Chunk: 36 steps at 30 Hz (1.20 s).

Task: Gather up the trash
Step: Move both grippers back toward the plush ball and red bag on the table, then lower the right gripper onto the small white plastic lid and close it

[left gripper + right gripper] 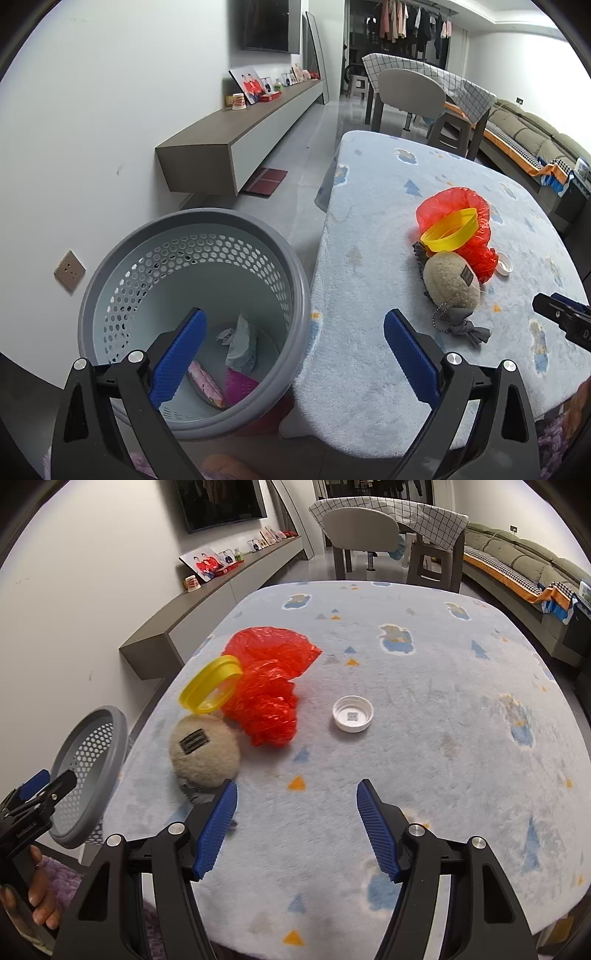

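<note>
Hovering released and empty at lower centre of the right wrist view, right claw (297, 827), with left claw (291, 354) likewise spread wide over the basket (110, 273) rim at lower left. Lying ahead and slightly right on the surface (443, 686): white cap (352, 713), nearer the right claw. Farther, up-left: plush ball (203, 751), crumpled red bag (269, 686), yellow ring (212, 688).

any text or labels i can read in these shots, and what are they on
None can be read.
White cap: small printed square code inside, too small to read.
Plush ball: dark sewn tag, lettering too blurred.
Paper cup on the shelf: red print, too small.
Trash in the basket: wrapper print unreadable.
</note>
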Available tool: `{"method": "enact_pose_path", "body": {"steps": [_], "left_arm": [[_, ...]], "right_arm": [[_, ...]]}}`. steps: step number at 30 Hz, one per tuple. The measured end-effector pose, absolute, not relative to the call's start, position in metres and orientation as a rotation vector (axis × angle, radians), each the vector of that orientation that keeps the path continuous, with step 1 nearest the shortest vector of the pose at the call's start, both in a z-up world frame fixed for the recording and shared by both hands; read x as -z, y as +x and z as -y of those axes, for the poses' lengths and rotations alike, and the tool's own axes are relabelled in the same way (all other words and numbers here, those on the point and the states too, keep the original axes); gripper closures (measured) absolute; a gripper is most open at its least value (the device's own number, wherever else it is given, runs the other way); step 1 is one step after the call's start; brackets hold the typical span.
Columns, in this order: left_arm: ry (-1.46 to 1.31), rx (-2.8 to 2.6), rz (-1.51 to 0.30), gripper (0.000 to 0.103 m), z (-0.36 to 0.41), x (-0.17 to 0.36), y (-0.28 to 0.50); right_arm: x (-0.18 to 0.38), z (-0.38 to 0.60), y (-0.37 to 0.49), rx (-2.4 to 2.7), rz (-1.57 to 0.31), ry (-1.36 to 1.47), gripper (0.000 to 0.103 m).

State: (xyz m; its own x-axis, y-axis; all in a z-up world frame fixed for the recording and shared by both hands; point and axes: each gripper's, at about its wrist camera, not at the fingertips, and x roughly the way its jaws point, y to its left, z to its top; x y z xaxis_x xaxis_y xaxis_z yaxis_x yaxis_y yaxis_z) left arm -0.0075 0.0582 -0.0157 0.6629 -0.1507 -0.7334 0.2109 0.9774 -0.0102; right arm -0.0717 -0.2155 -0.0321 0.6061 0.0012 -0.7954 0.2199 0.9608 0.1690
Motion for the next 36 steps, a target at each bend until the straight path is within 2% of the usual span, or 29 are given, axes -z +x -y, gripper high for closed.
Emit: {"method": "enact_pose_path", "body": {"steps": [22, 33, 36], "left_arm": [[0.108, 0.195, -0.877, 0.007, -0.037, 0.034, 0.012], [0.130, 0.196, -0.901, 0.007, -0.028, 0.041, 0.020], [0.133, 0.194, -0.906, 0.007, -0.027, 0.042, 0.020]], "right_arm": [[0.078, 0.274, 0.015, 0.130, -1.013, 0.182, 0.038], [0.091, 0.275, 0.029, 0.164, -1.017, 0.130, 0.038], [0.090, 0.273, 0.029, 0.166, -1.009, 0.123, 0.044]]}}
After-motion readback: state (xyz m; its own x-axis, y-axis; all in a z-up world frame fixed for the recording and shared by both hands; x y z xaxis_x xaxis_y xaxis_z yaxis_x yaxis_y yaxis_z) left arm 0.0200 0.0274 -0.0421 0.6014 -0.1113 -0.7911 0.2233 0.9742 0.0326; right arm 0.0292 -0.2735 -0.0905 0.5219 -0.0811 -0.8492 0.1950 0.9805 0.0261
